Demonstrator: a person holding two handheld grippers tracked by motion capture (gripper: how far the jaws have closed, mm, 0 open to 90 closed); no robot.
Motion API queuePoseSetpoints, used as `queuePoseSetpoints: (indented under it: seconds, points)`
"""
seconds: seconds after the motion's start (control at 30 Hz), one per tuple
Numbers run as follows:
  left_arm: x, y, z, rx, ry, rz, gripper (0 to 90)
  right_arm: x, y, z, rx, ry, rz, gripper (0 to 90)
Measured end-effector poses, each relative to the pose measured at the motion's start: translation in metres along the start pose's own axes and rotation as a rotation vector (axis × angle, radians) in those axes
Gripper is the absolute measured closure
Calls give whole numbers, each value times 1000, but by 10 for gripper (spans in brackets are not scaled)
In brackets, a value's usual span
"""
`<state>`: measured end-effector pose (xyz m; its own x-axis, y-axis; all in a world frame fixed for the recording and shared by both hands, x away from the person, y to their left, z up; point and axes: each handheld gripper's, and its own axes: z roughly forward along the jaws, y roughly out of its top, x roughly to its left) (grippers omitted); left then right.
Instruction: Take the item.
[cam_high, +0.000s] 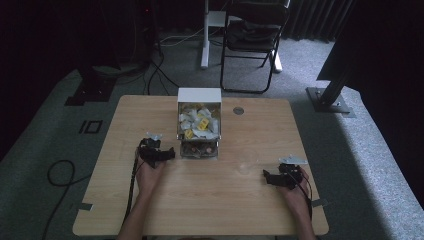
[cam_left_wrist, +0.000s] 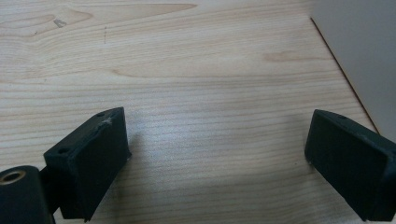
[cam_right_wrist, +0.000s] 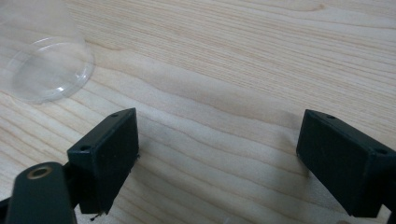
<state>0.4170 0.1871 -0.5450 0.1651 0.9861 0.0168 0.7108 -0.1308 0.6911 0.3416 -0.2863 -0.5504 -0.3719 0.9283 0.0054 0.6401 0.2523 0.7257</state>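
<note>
Clear plastic cup (cam_right_wrist: 44, 70) standing on the table (cam_high: 210, 200), its axis vertical, between the two hands and nearer the right hand-held gripper (cam_right_wrist: 217, 154), whose jaws are spread and empty. Left hand-held gripper (cam_left_wrist: 219, 154) likewise spread, beside the white box (cam_high: 199, 95).

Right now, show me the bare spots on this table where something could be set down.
Free: the wood between the left tongs and right tongs, toward the near edge; the far-left corner of the table; the far-right corner beyond the grommet hole. Crowded: the middle, where the white box of packets and its coin tray stand, with a clear plastic cup nearby.
</note>
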Motion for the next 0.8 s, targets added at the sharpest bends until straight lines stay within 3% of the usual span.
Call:
queuePoseSetpoints:
  seconds: [0.37, 0.4, 0.8]
  points:
    - [5, -4, -5, -6, -28, 24, 97, 0, 0, 0, -1, 0, -1, 130]
    - [5, -5, -7, -7, -29, 24, 147, 0, 0, 0, -1, 0, -1, 130]
    - [6, -8, -16, 40, -45, 44, 157, 0, 0, 0, -1, 0, -2, 130]
